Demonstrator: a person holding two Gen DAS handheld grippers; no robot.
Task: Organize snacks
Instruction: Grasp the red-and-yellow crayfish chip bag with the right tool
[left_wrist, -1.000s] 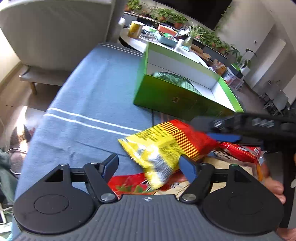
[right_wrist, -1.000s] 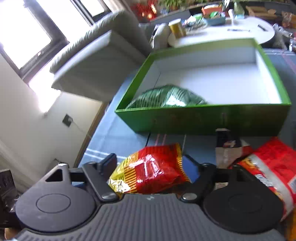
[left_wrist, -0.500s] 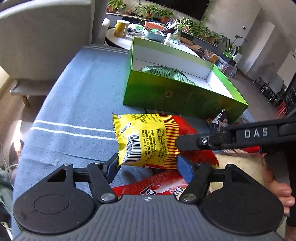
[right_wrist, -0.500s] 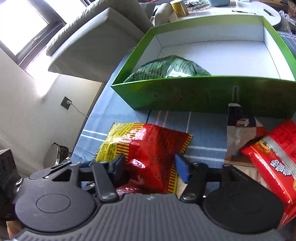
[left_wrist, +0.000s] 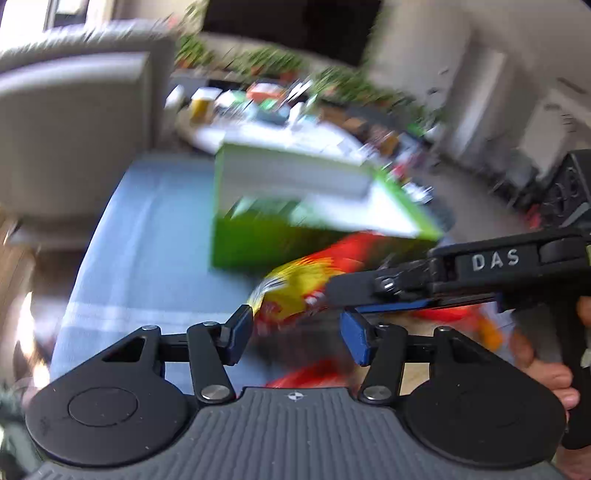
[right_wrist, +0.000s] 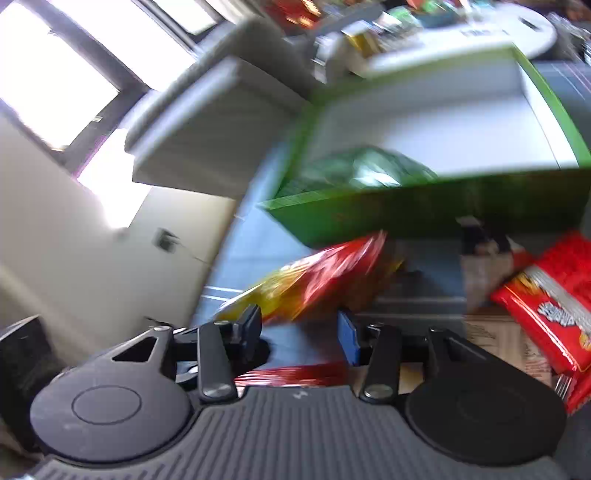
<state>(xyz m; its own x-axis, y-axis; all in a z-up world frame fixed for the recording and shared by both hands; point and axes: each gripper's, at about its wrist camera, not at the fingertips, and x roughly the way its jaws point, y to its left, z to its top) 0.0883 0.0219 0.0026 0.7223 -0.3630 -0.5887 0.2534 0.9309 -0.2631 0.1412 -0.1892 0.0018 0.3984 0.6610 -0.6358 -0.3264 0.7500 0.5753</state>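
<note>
**Me:** Jaws first. My left gripper (left_wrist: 295, 328) stands wide with nothing between its pads. My right gripper (right_wrist: 301, 330) stands half apart. The yellow end of the red-and-yellow chip bag (right_wrist: 314, 273) sits right at its tips, but I cannot tell whether they have it pinched. Everything is smeared with motion.

**Spotter:** Where is the bag relative to the box?

**Me:** Tilted, its red end up against the front wall of the green box (right_wrist: 424, 218), outside it and not over the rim. It is above the blue cloth (left_wrist: 147, 251).

**Spotter:** What worries you?

**Me:** If the grip is only on the crimped edge, I judge a fast swing could let the slick film slip out, and the bag would fall short. Its leading corner could also catch the front wall and fold back. The two grippers are close, so they might knock together.

**Spotter:** Count?

**Me:** One box, with one green bag (right_wrist: 362, 171) inside. Outside it are the chip bag, one red packet (right_wrist: 546, 306) to the right, another red pack (right_wrist: 295, 371) just under my fingers, and one dark-and-white packet (right_wrist: 484, 251). That makes four, as far as the blur allows.
</note>
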